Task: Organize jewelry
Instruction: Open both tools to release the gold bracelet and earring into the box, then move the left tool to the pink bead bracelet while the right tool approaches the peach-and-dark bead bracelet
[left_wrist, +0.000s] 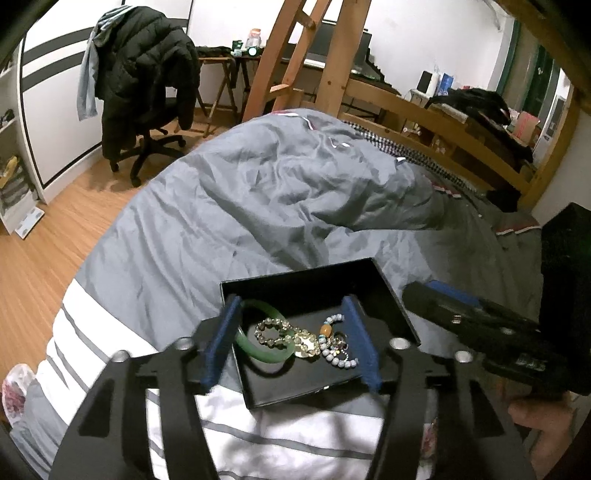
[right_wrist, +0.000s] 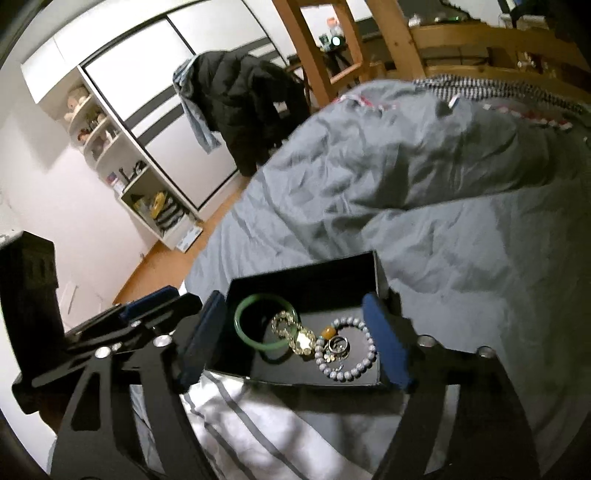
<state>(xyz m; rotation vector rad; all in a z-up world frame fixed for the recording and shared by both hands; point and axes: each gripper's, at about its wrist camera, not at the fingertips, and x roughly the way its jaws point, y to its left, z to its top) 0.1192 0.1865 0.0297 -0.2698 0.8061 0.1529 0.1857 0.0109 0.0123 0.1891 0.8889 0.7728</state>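
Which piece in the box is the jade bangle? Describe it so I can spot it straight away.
Find the grey duvet on the bed, then the open black box lying on it. The bangle lies at the box's left end: one smooth, solid green ring, the only piece there not made of beads or metal.

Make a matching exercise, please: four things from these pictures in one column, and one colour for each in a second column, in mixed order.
Things:
1. bangle
2. box
3. quilt
4. floor

Colours:
A. black
B. brown
C. green
D. grey

Pairs: 1-C, 2-A, 3-D, 4-B
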